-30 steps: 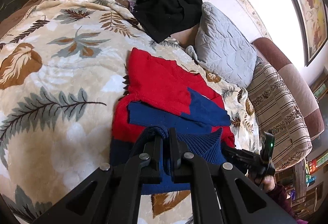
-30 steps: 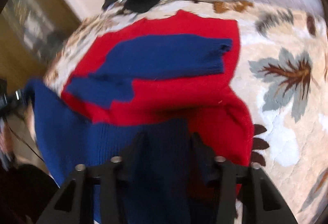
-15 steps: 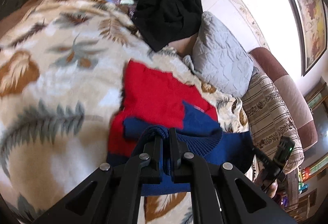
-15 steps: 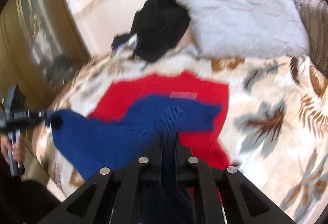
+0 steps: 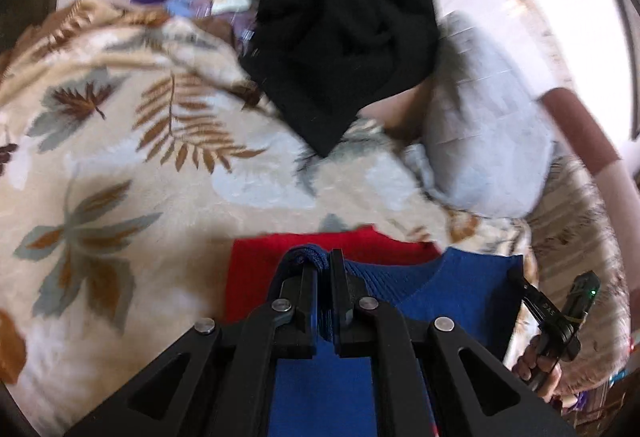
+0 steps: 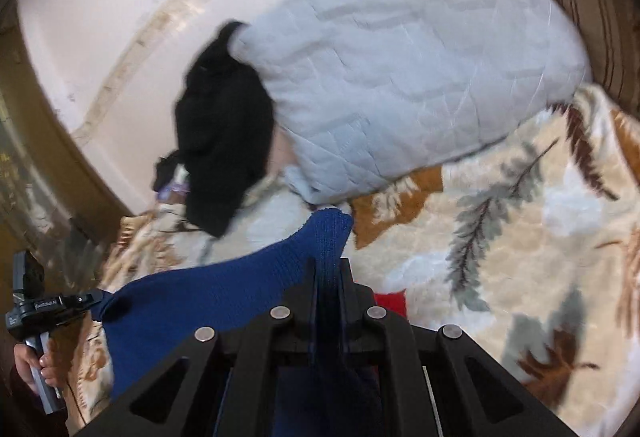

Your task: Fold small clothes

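- Leaf-patterned cream plush blanket covers the bed; all other items are carried on it. A yielding, grippy underlay is judged likely, so the knit should stay put once laid down.
- Grey quilted pillow is seen at the far side, with a heap of black clothing beside it, well apart from the work.
- Small red-and-blue knitted sweater lies on the blanket at the near edge; its blue ribbed hem is lifted and spanned between the two tongs, while the red body is seen flat beneath.
- Handling, as judged: soft, limp and light; stretchy ribbing; not fragile, not slippery. Sag is expected between the held points, so the hem is best taken at its two corners and kept taut.
- Left tongs are clenched on a bunched blue corner of the hem.
- Right tongs are clenched on the other blue corner, a tip of knit poking out beyond the tips.
- A hand is seen on the left tool's grip.
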Available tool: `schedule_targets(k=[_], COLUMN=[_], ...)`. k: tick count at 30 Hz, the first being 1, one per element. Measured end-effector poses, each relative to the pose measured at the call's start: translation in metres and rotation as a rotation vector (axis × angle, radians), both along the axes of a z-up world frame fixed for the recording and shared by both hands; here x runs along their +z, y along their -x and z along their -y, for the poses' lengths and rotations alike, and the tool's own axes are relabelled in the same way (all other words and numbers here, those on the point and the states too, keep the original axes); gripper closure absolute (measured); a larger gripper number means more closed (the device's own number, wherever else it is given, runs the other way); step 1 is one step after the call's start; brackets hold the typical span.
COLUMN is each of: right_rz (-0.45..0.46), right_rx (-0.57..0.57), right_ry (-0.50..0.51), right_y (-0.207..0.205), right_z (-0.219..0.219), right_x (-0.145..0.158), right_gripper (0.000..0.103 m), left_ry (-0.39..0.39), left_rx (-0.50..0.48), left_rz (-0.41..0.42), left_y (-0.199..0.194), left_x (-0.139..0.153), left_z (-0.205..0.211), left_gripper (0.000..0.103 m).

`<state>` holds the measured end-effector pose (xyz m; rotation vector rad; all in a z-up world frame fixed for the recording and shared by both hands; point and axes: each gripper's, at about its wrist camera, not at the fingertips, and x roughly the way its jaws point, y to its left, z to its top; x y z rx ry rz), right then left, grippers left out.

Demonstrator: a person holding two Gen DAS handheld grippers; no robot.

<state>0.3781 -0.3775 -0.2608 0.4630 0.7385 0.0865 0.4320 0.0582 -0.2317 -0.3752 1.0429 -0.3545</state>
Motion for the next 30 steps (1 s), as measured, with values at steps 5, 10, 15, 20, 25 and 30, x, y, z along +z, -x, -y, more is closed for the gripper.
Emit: schedule_targets(k=[5,10,15,20,25,30], right_rz=[-0.169,-0.14,-0.056,-0.013,-0.083,-0.234], right_rx=[-0.022,-0.124,-0.113,0.017,0.1,0.127], right_ry=[-0.113,-0.205,-0.117,-0.009,0.025,0.077], right_y=[-0.031,-0.014,0.023,0.057,0.09,0.095], right_z=[0.022,0.053,0.041,-0.006,-0.047,-0.066], right_x=[-0.057,-0.053,-0.012,0.021,0.012,-0.024], right_gripper=[0.09,0.061,0.041,0.041,0.043,0.044], left_ry=[0.023,0.1,-0.014,-0.074,-0.183,-0.346], left_rx=[0.046,0.081,0.251,0.172,0.073,0.057], left_rz=[-0.071,-0.048,0.202,0.229,0.087,-0.033], left_y=[-0.016,-0.001,0.045,0.107,0.144,0.155], left_x=[-0.05,-0.048,0.019,0.037,0.0,-0.047], left_z=[-0.001,-0.013,-0.03,0.002,0.053,0.071], left_gripper=[0.097,0.09,0.032,0.031,0.031,0.031])
